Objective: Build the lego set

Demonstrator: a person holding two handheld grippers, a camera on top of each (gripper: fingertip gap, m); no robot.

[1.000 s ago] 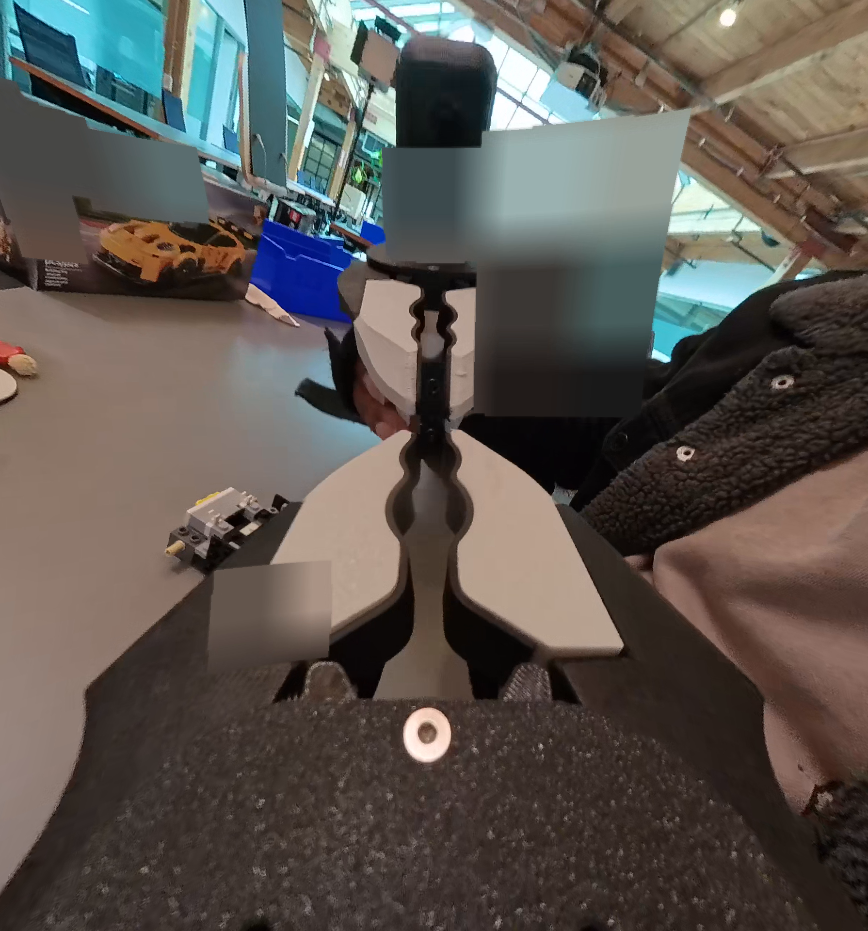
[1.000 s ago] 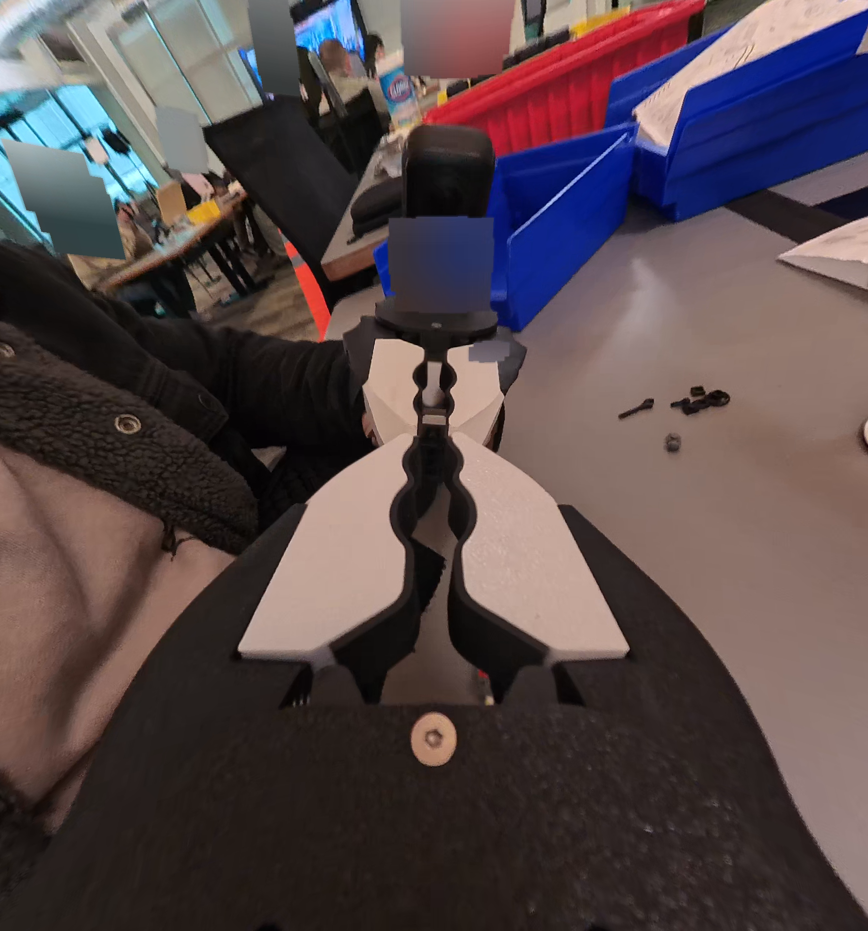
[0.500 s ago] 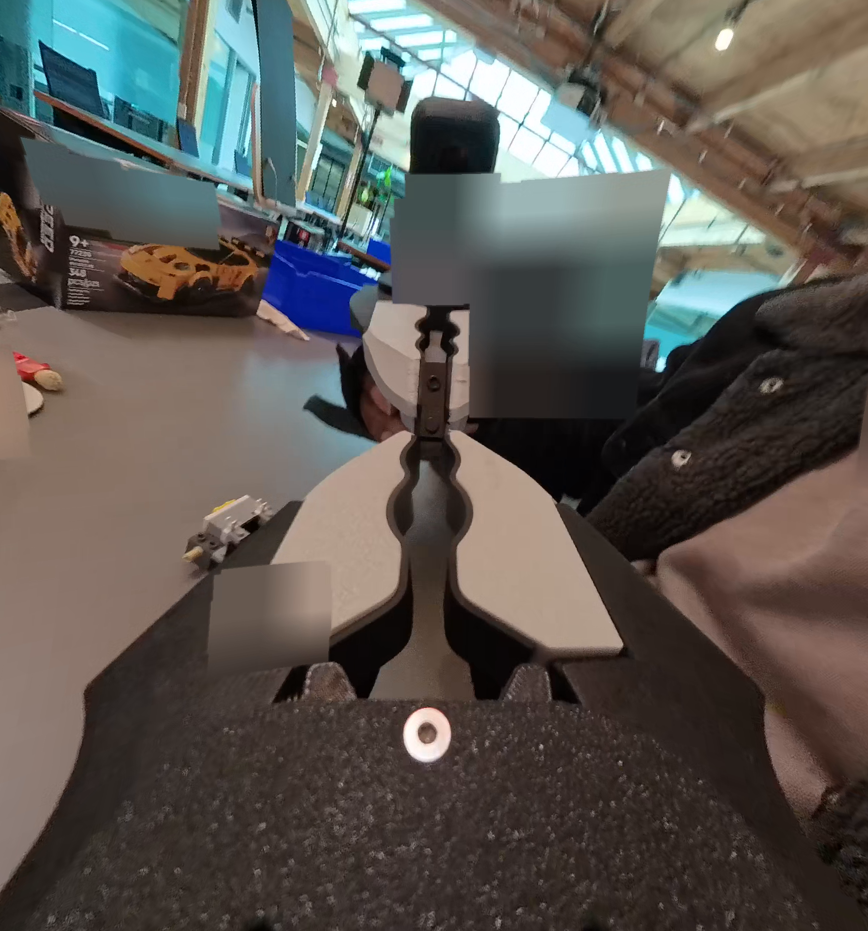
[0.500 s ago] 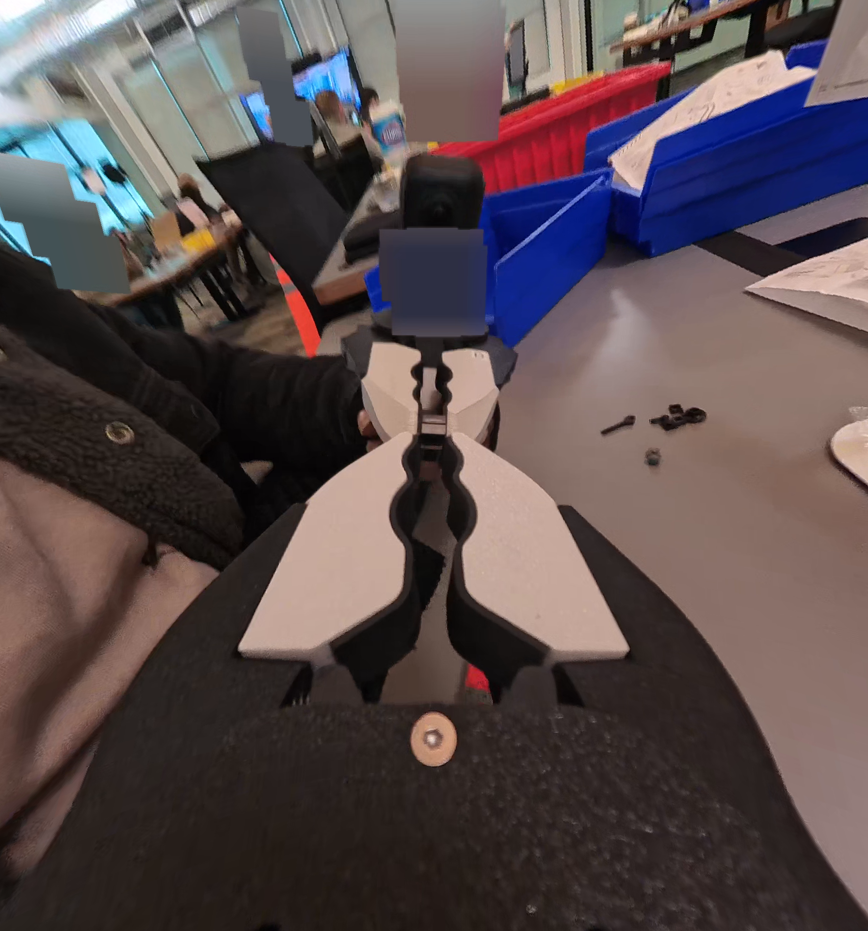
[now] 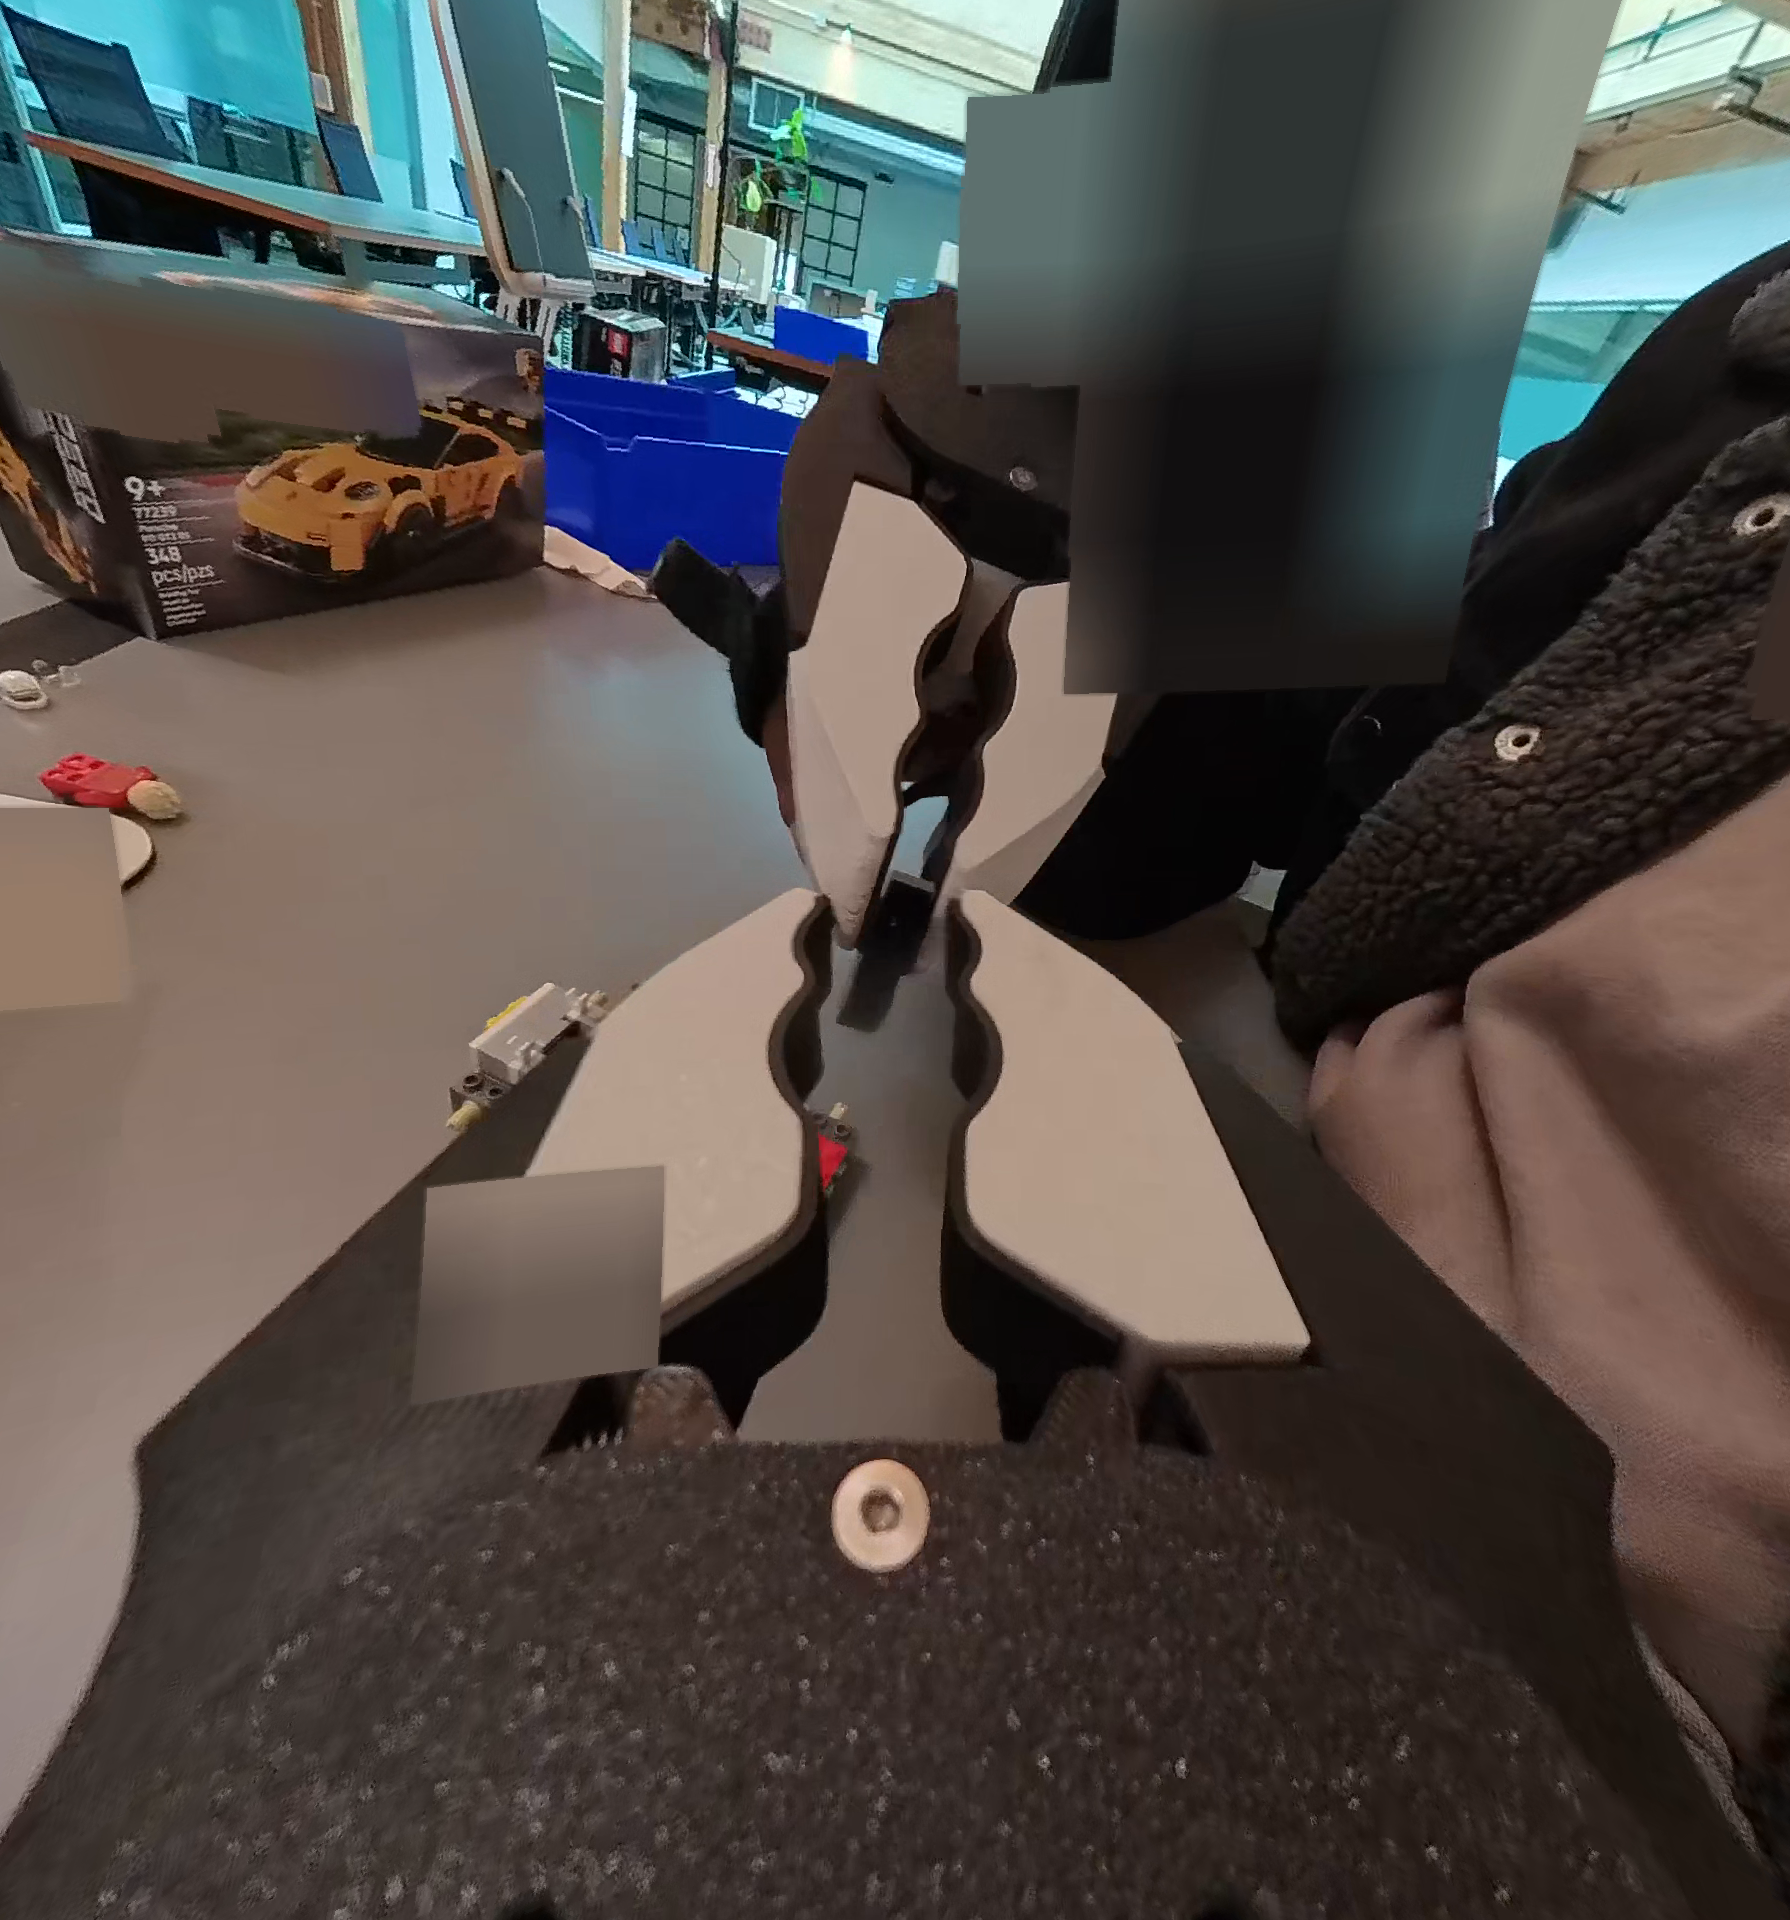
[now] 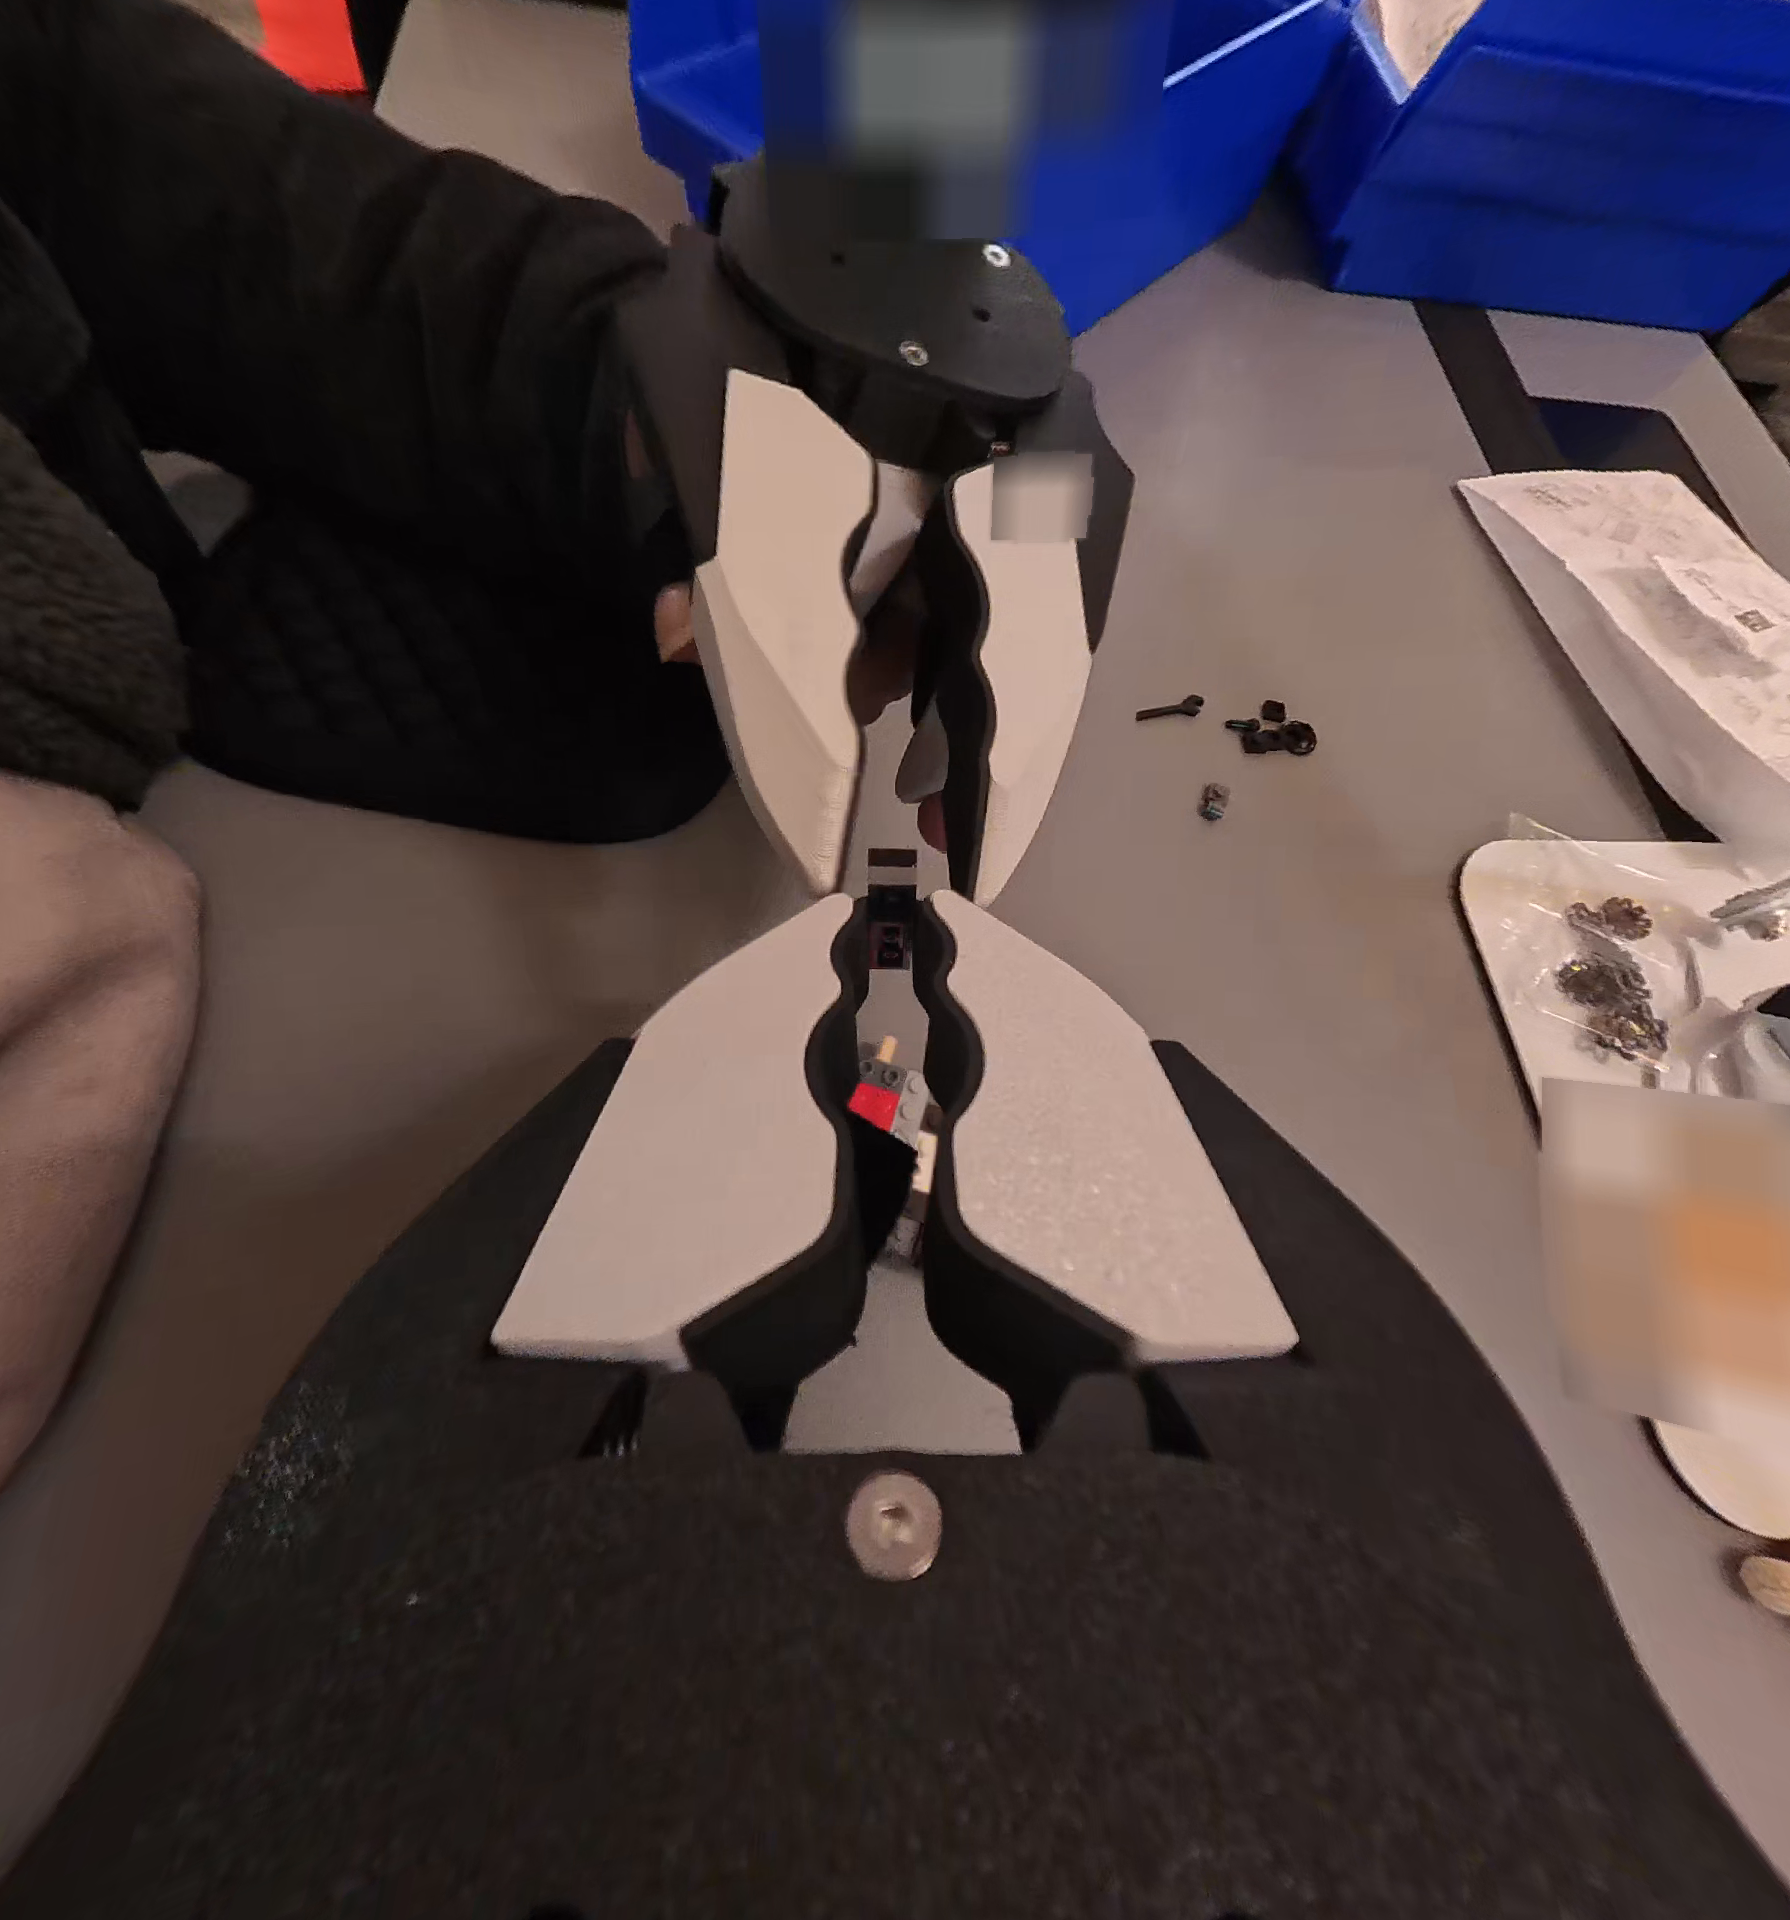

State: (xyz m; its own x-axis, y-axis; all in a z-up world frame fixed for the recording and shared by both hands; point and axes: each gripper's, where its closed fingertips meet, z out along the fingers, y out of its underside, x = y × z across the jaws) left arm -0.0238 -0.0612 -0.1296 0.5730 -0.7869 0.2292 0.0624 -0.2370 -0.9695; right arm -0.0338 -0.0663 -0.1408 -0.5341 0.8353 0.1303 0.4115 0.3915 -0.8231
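Observation:
My right gripper [image 6: 891,909] is shut on a small black lego piece [image 6: 889,940]. My left gripper [image 5: 889,914] faces it tip to tip, open, its fingers on either side of the black piece [image 5: 875,987] without gripping it. Both hang just above the grey table [image 5: 403,883]. A partly built lego assembly [image 5: 527,1039] in grey, white, yellow and red lies on the table beneath them. It shows through the right gripper's gap [image 6: 896,1107], with a tan pin sticking out.
The lego box [image 5: 247,468] and a blue bin [image 5: 662,468] stand at the back. A red piece [image 5: 91,779] lies at left. In the right wrist view, loose black parts [image 6: 1265,732], a paper bag [image 6: 1680,644] and a plate [image 6: 1493,883] holding bagged parts lie at right. The person's coat [image 5: 1597,779] is close by. The grippers are tip to tip, or close to it.
Both grippers have tilted down from mid-air to just above the table. My left gripper has opened and let go of the black piece. The right still holds it.

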